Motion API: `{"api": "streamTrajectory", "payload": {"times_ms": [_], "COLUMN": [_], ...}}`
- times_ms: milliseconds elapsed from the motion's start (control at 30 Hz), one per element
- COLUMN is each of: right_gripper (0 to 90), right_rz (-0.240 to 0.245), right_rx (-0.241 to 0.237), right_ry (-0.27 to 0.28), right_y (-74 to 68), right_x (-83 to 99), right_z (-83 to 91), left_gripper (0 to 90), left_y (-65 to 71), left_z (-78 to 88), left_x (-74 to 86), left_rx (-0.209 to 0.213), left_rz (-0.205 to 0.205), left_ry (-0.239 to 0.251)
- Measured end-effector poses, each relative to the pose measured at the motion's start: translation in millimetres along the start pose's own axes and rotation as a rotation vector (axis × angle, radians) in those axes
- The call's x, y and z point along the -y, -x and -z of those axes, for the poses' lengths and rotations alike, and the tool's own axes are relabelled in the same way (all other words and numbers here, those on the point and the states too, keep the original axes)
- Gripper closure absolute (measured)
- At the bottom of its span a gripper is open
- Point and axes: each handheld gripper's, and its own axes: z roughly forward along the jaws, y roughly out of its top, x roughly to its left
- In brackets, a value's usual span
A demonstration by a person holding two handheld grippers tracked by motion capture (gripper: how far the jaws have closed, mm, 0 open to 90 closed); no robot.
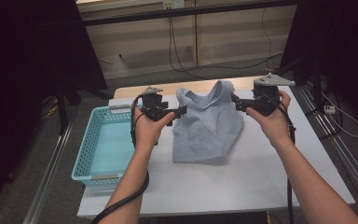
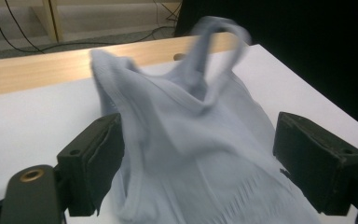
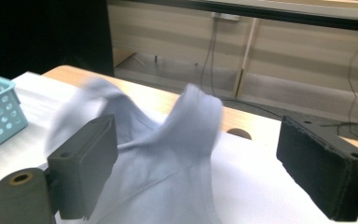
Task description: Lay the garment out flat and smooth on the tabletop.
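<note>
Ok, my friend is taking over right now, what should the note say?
Left gripper: open, at the left side of the grey tank top, pads not pressing it.
Right gripper: open too, at the top's right side.
The tank top lies crumpled on the white table, straps toward the far edge. The blue basket stands at the table's left.
Done: top let go on the table.
Left: probably folding it and putting it in the basket.
</note>
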Motion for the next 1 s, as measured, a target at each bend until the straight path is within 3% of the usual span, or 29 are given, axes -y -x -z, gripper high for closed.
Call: {"api": "streamTrajectory", "payload": {"times_ms": [133, 367, 1000], "right_gripper": [12.7, 12.7, 10.2], "right_rz": [-0.007, -0.001, -0.024], "right_rx": [-0.011, -0.052, -0.100], "right_ry": [-0.022, -0.079, -0.133], "right_y": [1.0, -2.2, -3.3], "right_x": [8.4, 43.4, 115.0], "right_z": [5.6, 5.0, 14.3], "left_gripper": [15.8, 14.0, 12.4], "left_y": [4.7, 7.4, 15.0], "left_z": [2.0, -3.9, -11.6], "left_x": [6.4, 21.0, 65.4], "left_rx": [0.002, 0.014, 0.018], "left_rz": [-0.018, -0.034, -0.112], "left_ry": [-0.009, -0.037, -0.090]}}
